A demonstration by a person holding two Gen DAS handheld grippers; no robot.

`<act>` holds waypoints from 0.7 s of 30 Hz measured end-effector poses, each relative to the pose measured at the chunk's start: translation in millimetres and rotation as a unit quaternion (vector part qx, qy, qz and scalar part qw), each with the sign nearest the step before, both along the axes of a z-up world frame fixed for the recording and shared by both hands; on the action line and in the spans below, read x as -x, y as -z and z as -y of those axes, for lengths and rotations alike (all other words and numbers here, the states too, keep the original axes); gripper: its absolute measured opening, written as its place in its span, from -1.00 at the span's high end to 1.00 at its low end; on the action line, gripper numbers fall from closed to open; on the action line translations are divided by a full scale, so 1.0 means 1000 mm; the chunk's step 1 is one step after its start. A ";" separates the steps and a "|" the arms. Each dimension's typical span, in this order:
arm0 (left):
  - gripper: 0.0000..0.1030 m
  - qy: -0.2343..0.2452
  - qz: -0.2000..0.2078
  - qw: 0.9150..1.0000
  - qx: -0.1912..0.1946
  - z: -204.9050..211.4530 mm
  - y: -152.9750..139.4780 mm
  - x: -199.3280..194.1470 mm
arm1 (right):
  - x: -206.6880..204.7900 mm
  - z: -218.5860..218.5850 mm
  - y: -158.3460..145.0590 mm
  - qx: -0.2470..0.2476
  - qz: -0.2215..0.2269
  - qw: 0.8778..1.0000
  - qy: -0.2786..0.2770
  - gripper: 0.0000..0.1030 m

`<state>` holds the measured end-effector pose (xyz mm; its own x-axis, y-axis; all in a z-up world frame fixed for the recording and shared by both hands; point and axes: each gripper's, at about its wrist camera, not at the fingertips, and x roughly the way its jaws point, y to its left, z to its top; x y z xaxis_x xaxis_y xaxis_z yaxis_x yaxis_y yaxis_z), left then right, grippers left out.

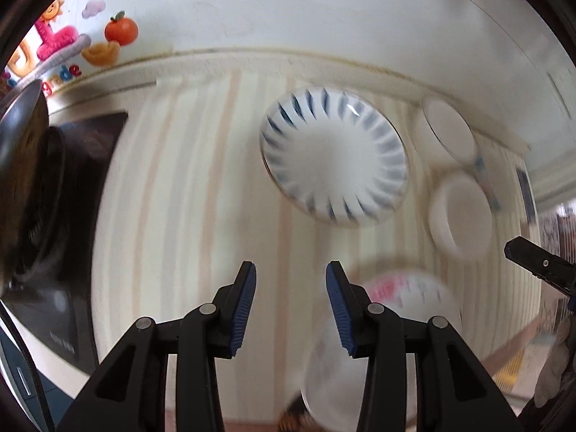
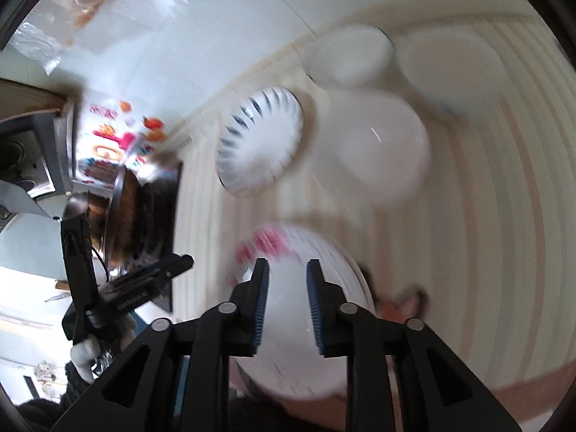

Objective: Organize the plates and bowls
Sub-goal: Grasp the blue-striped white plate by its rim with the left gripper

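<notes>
A white plate with blue radial strokes (image 1: 333, 158) lies on the striped cloth; it also shows in the right wrist view (image 2: 260, 142). Two plain white bowls (image 1: 460, 212) (image 1: 448, 127) lie to its right; in the right wrist view they show blurred (image 2: 381, 154) (image 2: 349, 54). A white plate with pink marks (image 1: 381, 327) lies near the front edge, under my right gripper (image 2: 287, 298). My left gripper (image 1: 291, 302) is open and empty above the cloth. My right gripper is open and empty over the pink-marked plate (image 2: 288, 324). Both views are motion-blurred.
A black stove top (image 1: 72, 187) with a metal pot (image 1: 21, 133) stands at the left. A wall with colourful stickers (image 1: 72, 36) runs behind the counter. The other gripper shows at the edge of each view (image 1: 536, 255) (image 2: 144, 280).
</notes>
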<state>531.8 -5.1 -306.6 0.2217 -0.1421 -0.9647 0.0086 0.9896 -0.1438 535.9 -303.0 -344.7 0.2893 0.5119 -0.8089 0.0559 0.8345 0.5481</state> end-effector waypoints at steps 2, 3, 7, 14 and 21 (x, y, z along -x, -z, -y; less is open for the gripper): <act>0.26 -0.012 -0.007 1.000 -0.001 -0.008 0.007 -0.024 | -0.032 -0.013 -0.002 0.018 0.005 1.000 0.004 0.42; 0.26 -0.017 -0.011 1.000 0.001 -0.013 0.013 -0.036 | -0.049 -0.019 0.001 0.027 0.001 1.000 0.008 0.42; 0.26 -0.025 -0.032 0.999 -0.005 -0.022 0.039 -0.077 | -0.108 -0.033 0.025 0.044 -0.033 0.998 0.017 0.42; 0.26 -0.003 -0.061 0.998 -0.007 -0.014 0.083 -0.117 | -0.167 -0.052 0.069 0.094 -0.061 0.994 0.008 0.43; 0.59 0.026 -0.053 0.998 0.018 0.001 0.096 -0.126 | -0.181 -0.061 0.100 0.135 -0.082 0.987 -0.002 0.54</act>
<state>657.9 -6.4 -403.1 0.1096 -0.1855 -0.9765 0.0435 0.9824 -0.1817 716.8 -241.9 -445.0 0.1409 0.2712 -0.9521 0.1223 0.9496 0.2886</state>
